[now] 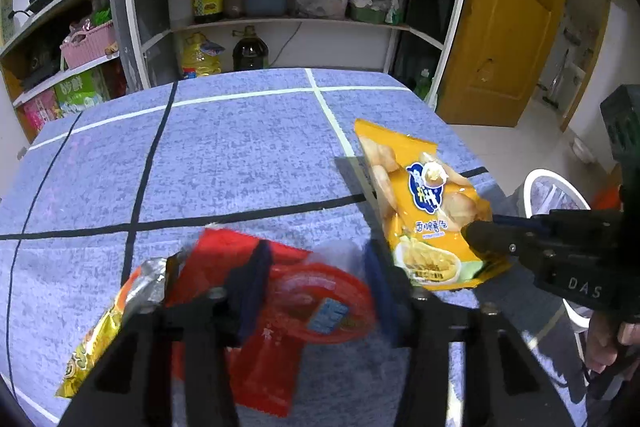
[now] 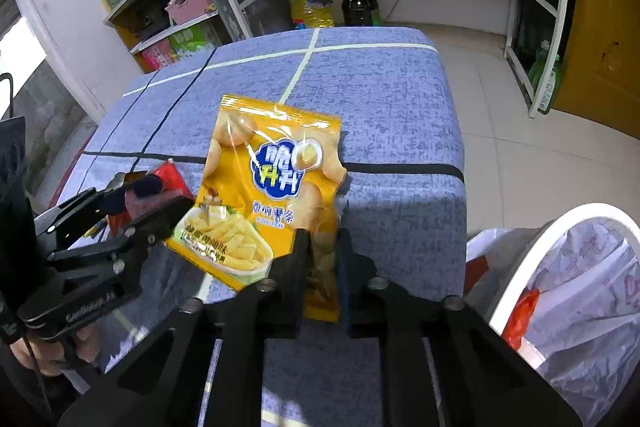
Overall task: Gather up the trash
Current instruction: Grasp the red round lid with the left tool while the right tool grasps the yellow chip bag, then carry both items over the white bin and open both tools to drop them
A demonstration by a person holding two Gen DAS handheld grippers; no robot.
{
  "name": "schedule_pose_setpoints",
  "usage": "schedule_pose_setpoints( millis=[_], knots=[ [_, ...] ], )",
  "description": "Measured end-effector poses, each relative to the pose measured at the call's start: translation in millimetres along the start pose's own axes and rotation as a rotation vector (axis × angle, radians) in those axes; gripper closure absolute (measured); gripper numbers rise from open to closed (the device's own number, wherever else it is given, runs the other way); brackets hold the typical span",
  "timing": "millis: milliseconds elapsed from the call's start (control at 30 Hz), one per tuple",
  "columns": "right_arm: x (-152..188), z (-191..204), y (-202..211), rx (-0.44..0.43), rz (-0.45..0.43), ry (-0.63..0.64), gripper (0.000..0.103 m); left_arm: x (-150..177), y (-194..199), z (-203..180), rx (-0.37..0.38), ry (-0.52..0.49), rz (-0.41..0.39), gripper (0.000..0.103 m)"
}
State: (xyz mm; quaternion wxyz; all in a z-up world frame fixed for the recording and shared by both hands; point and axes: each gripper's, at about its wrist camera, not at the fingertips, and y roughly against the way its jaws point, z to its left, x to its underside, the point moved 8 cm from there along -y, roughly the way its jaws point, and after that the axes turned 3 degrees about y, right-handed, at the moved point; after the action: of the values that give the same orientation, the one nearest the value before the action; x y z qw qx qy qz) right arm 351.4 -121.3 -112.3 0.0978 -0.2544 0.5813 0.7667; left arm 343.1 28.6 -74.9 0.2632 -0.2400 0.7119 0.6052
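My right gripper [image 2: 322,259] is shut on a yellow chip bag [image 2: 264,183] and holds it above the blue tablecloth's right edge; the bag also shows in the left wrist view [image 1: 424,211], pinched by the right gripper [image 1: 476,239]. My left gripper [image 1: 316,287] is open, its fingers on either side of a red wrapper [image 1: 288,311] on the cloth. A gold and silver wrapper [image 1: 116,311] lies just left of it. In the right wrist view the left gripper [image 2: 160,195] hovers over the red wrapper [image 2: 170,179].
A white bin [image 2: 576,215] lined with a plastic bag stands on the floor right of the table; it also shows in the left wrist view [image 1: 536,183]. Shelves [image 1: 280,23] with bottles and containers stand behind the table. A yellow door [image 1: 516,27] is at the right.
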Motion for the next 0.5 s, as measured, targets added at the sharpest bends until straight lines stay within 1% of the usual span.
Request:
schedule_pose_setpoints(
  millis=[267, 500],
  knots=[
    [-2, 2, 14, 0.002, -0.039, 0.011, 0.094, 1, 10, 9, -0.003, 0.032, -0.029, 0.057],
    [0, 3, 31, 0.001, -0.070, 0.018, 0.094, -4, 30, 8, 0.020, 0.047, -0.067, 0.057]
  ],
)
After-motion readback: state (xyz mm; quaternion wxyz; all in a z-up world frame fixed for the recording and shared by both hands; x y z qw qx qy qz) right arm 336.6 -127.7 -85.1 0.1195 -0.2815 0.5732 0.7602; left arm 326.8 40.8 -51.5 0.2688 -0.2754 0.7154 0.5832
